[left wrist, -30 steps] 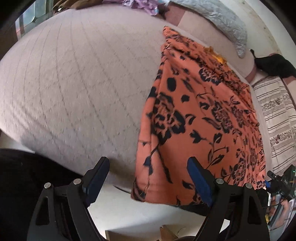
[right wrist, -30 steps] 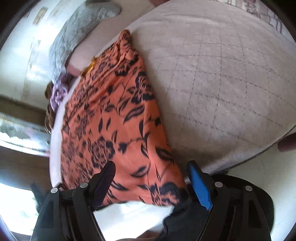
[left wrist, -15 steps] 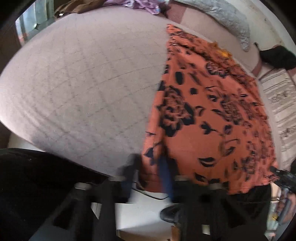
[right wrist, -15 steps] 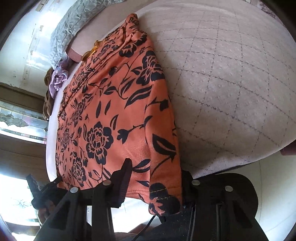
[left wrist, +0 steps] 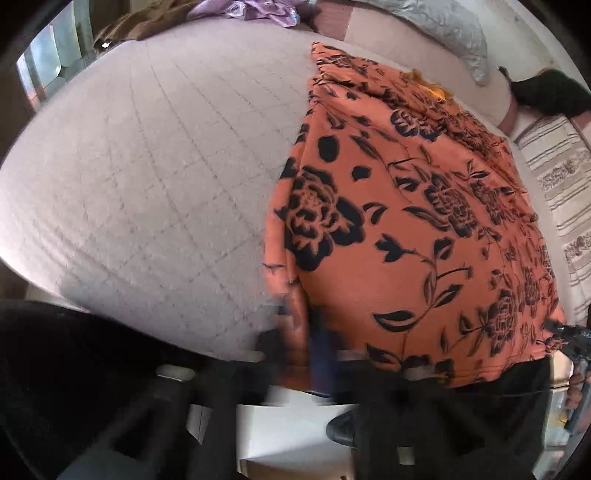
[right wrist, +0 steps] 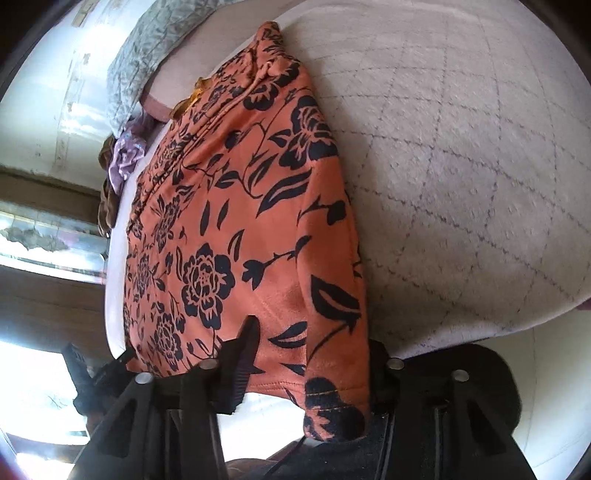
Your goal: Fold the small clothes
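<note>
An orange garment with black flowers lies flat on the quilted bed cover, its hem hanging over the near edge. In the blurred left wrist view my left gripper is shut on the hem's left corner. From the right wrist the same garment runs away from me. My right gripper has its jaws closing around the hem's right corner. One finger rests on the cloth, and the drooping corner hides the other.
A grey pillow and purple cloth lie at the bed's far end. A black item and striped fabric sit to the right. A shoe stands on the pale floor below.
Both grippers were wide open at the hem a second ago. The left has closed on the left corner, and the right fingers have drawn in around the right corner.
</note>
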Available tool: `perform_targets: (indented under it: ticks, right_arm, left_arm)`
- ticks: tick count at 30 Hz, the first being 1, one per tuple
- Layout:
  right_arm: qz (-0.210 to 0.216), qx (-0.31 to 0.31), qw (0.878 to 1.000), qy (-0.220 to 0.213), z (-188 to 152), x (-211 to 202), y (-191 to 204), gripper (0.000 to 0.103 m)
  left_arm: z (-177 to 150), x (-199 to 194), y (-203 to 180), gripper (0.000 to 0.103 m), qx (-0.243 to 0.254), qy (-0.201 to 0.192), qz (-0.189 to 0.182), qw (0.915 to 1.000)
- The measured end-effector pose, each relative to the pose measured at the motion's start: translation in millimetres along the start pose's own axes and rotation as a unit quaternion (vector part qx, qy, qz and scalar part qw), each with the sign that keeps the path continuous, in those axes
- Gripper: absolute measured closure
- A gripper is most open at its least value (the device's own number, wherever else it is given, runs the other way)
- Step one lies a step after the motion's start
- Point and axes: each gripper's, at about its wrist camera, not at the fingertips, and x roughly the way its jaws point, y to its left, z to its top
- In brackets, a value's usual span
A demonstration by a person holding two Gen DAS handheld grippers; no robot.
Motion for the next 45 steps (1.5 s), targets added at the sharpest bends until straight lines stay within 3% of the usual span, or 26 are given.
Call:
perform_targets:
  ticks: [6, 8, 11, 14, 15, 17, 21, 23, 24, 25, 31, 34, 38, 40, 42, 45]
  right_arm:
    - [0.079, 0.015, 0.995, -0.050, 10, -44, 10, 0.097]
    - [0.086, 0.016, 0.995, -0.051, 14, -45, 10, 0.093]
    - [0.074, 0.048, 0.996, -0.025, 13, -23, -8, 0.093]
    - [0.055, 0.068, 0.996, 0.000, 7, -2, -20, 0.093]
    - [0.053, 0.067, 0.996, 0.000, 5, 0, -19, 0.092]
    - [0.057, 0.067, 0.996, 0.000, 5, 1, -20, 0.089]
    - [0.080, 0.088, 0.993, 0.007, 8, 2, -32, 0.089]
    - [0.082, 0.087, 0.993, 0.008, 8, 3, -32, 0.089]
    - [0.077, 0.079, 0.994, 0.009, 7, 0, -30, 0.090]
    - [0.072, 0.072, 0.995, 0.010, 7, -1, -29, 0.090]
    - [0.098, 0.056, 0.994, -0.016, 12, -28, -9, 0.094]
    - [0.098, 0.063, 0.993, -0.027, 12, -35, -13, 0.094]
    - [0.072, 0.102, 0.992, 0.014, 4, -8, -39, 0.090]
    - [0.076, 0.102, 0.992, 0.011, 2, -7, -38, 0.090]
    - [0.075, 0.098, 0.992, -0.002, 3, -13, -37, 0.084]
    - [0.076, 0.103, 0.992, 0.003, 5, -10, -41, 0.085]
  left_arm:
    - [13, -45, 6, 0.096, -0.023, -0.064, -0.027, 0.9973]
    - [11, -31, 10, 0.096, -0.032, -0.042, -0.021, 0.9984]
    - [5, 5, 15, 0.094, -0.049, 0.020, 0.000, 0.9986]
    - [3, 5, 17, 0.081, -0.059, 0.008, -0.016, 0.9981]
    - [3, 4, 17, 0.072, -0.058, 0.008, -0.026, 0.9979]
    - [4, 4, 14, 0.066, -0.053, 0.007, -0.029, 0.9981]
    - [6, 6, 2, 0.066, -0.033, -0.003, -0.007, 0.9994]
    - [8, 9, -5, 0.078, -0.018, -0.005, 0.014, 0.9997]
    - [9, 7, -3, 0.092, -0.015, -0.006, 0.016, 0.9997]
    - [11, 5, -3, 0.096, -0.018, -0.005, 0.004, 0.9998]
    - [17, -23, -2, 0.096, -0.023, -0.038, -0.021, 0.9988]
    - [12, -7, 5, 0.096, -0.028, -0.009, -0.015, 0.9995]
    - [11, 4, 12, 0.093, -0.052, 0.011, -0.020, 0.9984]
    - [10, 2, 14, 0.079, -0.054, 0.005, -0.026, 0.9982]
    - [9, 3, 14, 0.075, -0.045, 0.003, -0.028, 0.9986]
    - [8, 5, 5, 0.075, -0.026, 0.001, -0.011, 0.9996]
